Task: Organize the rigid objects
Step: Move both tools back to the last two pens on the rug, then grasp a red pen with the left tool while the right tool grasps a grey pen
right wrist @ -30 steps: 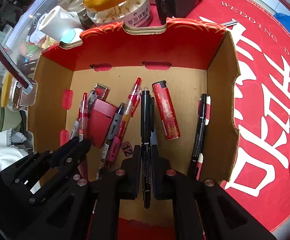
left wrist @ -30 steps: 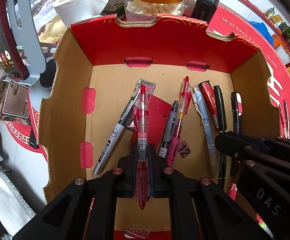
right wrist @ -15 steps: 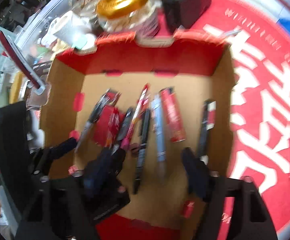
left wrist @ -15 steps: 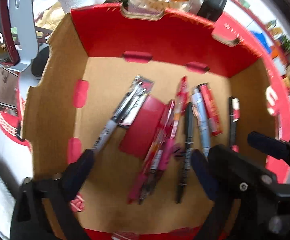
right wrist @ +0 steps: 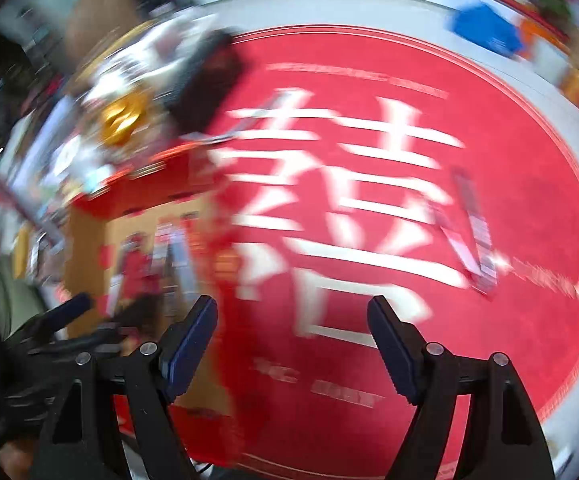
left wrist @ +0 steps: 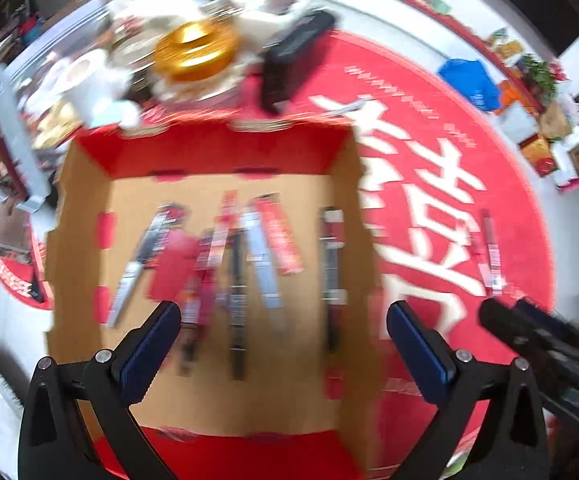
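Big red round mat (right wrist: 489,128) fills the right wrist view, white characters across it. Cardboard box (left wrist: 77,240) sits at nine o'clock of it, pens (left wrist: 237,280) and a red lighter (left wrist: 279,236) lying side by side inside. Two more pens (right wrist: 473,232) on the mat at three o'clock. Left gripper (left wrist: 281,332) gapes wide, nothing between; right gripper (right wrist: 291,328) likewise parted and empty.

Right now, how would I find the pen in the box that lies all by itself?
Find the cardboard box on the red mat. Along its right wall lies one black pen, apart from the bunched pens to its left.
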Available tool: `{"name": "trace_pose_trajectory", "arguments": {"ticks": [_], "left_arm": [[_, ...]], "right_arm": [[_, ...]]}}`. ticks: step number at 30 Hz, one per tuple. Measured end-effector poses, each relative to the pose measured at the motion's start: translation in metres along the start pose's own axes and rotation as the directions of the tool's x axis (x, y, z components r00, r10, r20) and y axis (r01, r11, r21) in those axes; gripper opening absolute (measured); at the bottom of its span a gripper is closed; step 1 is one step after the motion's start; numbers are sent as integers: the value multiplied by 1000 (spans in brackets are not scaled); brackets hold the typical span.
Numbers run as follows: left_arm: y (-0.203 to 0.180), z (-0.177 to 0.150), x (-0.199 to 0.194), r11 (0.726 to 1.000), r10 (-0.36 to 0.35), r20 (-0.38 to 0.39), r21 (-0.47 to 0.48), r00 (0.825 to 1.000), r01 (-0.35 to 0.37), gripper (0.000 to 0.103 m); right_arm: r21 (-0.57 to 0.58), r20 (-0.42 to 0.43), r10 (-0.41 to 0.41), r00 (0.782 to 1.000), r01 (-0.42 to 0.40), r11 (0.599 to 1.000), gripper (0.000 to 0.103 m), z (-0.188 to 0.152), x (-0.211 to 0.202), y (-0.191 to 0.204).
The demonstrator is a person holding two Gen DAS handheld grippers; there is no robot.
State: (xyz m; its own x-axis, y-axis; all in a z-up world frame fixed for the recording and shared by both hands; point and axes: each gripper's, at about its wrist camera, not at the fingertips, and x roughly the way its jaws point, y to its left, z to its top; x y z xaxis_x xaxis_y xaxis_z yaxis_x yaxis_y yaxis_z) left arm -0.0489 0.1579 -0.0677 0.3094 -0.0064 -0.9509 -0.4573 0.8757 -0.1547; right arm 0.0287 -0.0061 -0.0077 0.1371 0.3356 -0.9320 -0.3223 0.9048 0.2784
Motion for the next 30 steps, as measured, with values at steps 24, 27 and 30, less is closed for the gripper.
{"name": "trace_pose_trajectory", "arguments": {"ticks": [24, 27, 30], "left_arm": [[-232, 7, 137, 990, 137, -75, -1, 988, -138, 103], [-233, 10, 139, 984, 173, -37, 47, 984, -171, 103], [-222, 14, 138, 973, 215, 6, 86, 977, -215, 103]], "right_arm": [[293, -103, -102, 989, 128, 947, 78, -36, -9, -243], [273, -109, -89, 990, 116, 955, 78, -30, -4, -242], [223, -102, -79, 992, 100, 970, 78, -17, 0, -231]]}}
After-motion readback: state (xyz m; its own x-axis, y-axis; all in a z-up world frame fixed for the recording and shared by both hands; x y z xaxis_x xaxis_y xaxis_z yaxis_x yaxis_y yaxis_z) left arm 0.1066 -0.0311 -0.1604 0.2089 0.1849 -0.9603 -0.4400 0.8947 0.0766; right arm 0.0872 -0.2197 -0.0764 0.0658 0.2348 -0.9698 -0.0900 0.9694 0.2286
